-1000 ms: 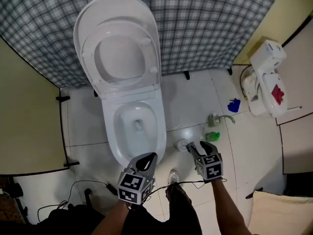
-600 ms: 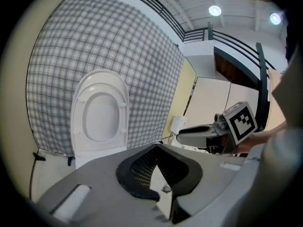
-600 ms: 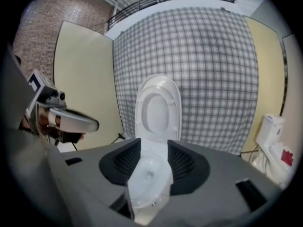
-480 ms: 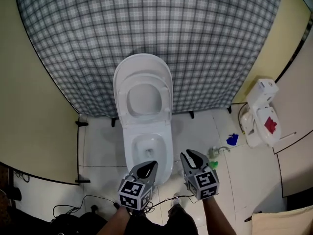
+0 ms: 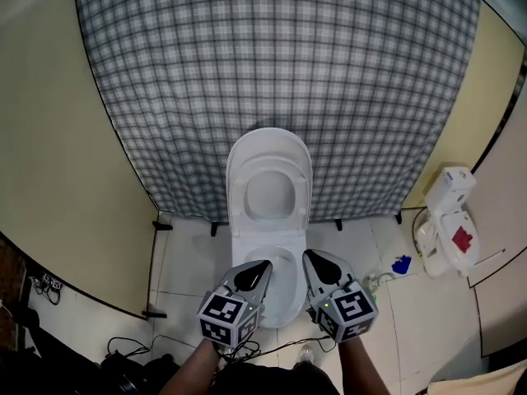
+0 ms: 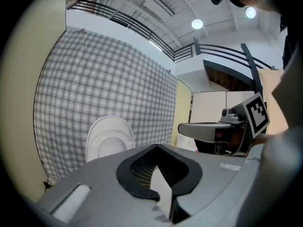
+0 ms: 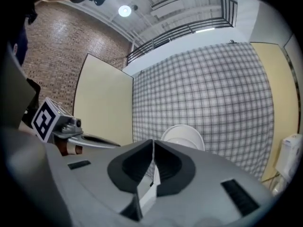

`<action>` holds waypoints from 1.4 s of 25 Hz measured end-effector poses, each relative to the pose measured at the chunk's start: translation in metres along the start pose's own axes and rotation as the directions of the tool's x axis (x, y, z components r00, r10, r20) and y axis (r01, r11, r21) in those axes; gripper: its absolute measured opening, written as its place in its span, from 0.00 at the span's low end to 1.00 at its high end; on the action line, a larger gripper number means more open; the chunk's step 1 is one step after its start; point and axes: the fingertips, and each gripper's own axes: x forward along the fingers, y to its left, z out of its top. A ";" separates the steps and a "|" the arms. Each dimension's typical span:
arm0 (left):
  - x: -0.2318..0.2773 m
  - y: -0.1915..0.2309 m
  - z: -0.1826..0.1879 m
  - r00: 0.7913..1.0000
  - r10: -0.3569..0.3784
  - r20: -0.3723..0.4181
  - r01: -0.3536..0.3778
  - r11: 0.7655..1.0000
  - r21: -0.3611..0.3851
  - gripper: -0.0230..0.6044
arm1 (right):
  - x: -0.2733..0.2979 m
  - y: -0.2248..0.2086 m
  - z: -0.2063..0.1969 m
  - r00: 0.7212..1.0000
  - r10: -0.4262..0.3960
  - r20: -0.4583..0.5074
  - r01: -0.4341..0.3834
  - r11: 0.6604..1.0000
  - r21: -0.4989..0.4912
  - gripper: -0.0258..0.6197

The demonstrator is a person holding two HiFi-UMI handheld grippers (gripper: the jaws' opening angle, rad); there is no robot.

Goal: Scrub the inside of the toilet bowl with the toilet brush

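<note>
Before toilet bowl (image 5: 278, 257), right gripper (image 5: 312, 257) level, jaws just closing, empty.

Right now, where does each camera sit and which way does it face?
Head view: on the person's head, facing steeply down at the toilet; forearms, left gripper and right gripper show.
Left gripper view: on that gripper, along its shut jaws towards the checked curtain.
Right gripper view: likewise; its empty jaws have just been closing.
Shared: all see the toilet.
</note>
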 end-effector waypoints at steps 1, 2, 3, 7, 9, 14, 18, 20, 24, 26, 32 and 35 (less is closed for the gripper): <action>0.000 0.002 0.005 1.000 0.001 0.007 -0.001 1.000 0.010 0.05 | 0.003 0.000 0.000 1.000 -0.008 -0.005 0.008 1.000 -0.007 0.05; -0.001 0.004 0.009 1.000 -0.003 0.017 0.002 1.000 0.021 0.05 | 0.008 0.002 0.001 1.000 -0.010 -0.002 0.010 1.000 -0.017 0.05; -0.001 0.007 0.014 1.000 -0.008 0.030 0.007 0.999 0.032 0.05 | 0.012 0.005 0.003 1.000 -0.008 0.008 0.008 1.000 -0.028 0.05; -0.004 0.010 0.034 0.998 -0.016 0.063 0.012 0.998 0.057 0.05 | 0.018 0.009 0.021 0.999 0.029 0.036 -0.028 0.999 -0.026 0.05; -0.005 0.010 0.042 0.997 -0.023 0.074 0.018 0.997 0.069 0.05 | 0.017 0.007 0.024 0.998 0.051 0.041 -0.052 0.998 0.018 0.05; -0.008 0.012 0.048 0.995 -0.034 0.096 0.027 0.997 0.072 0.05 | 0.016 0.004 0.020 0.993 0.108 0.048 -0.113 0.988 0.106 0.05; -0.002 0.008 0.046 0.995 -0.054 0.087 0.047 0.996 0.077 0.05 | 0.013 -0.004 0.018 0.991 0.126 0.055 -0.131 0.985 0.111 0.06; 0.000 0.007 0.044 0.995 -0.057 0.080 0.052 0.996 0.072 0.05 | 0.011 -0.004 0.017 0.988 0.145 0.058 -0.152 0.980 0.132 0.06; 0.002 0.010 0.047 0.995 -0.055 0.078 0.050 0.997 0.063 0.05 | 0.011 0.001 0.020 0.981 0.183 0.068 -0.192 0.969 0.157 0.06; 0.002 0.012 0.047 0.996 -0.054 0.077 0.049 0.997 0.063 0.05 | 0.011 0.004 0.021 0.976 0.202 0.077 -0.213 0.964 0.162 0.06; 0.004 0.014 0.048 0.996 -0.045 0.080 0.041 0.997 0.058 0.05 | 0.015 0.012 0.021 0.972 0.228 0.055 -0.233 0.967 0.102 0.06; 0.004 0.015 0.047 0.996 -0.046 0.082 0.041 0.997 0.059 0.05 | 0.016 0.014 0.020 0.974 0.223 0.045 -0.226 0.971 0.082 0.06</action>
